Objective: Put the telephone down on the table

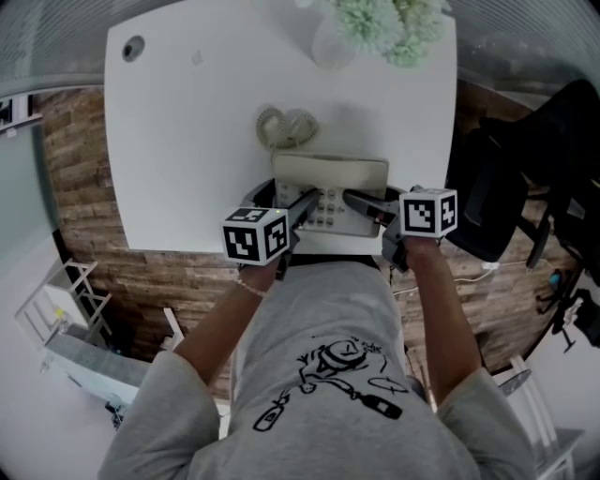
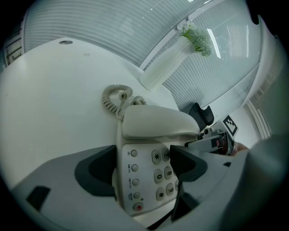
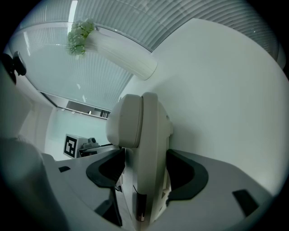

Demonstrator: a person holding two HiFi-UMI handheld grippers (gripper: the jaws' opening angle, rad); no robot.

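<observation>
A cream desk telephone [image 1: 330, 192] with its handset [image 1: 330, 172] on the cradle sits at the near edge of the white table [image 1: 178, 141]. Its coiled cord [image 1: 286, 127] lies on the table behind it. My left gripper [image 1: 298, 208] is shut on the phone's left side, one jaw over the keypad [image 2: 162, 173]. My right gripper [image 1: 361, 204] is shut on the right side. In the right gripper view the telephone [image 3: 144, 149] is edge-on, clamped between both pads [image 3: 180, 173]. Whether its base touches the table is hidden.
At the table's far edge stands a white vase [image 1: 333, 42] with pale green flowers [image 1: 389, 23]. A round cable hole [image 1: 132, 47] is at the far left corner. A black chair [image 1: 497, 187] stands right of the table. Below is a brick-pattern floor [image 1: 84, 178].
</observation>
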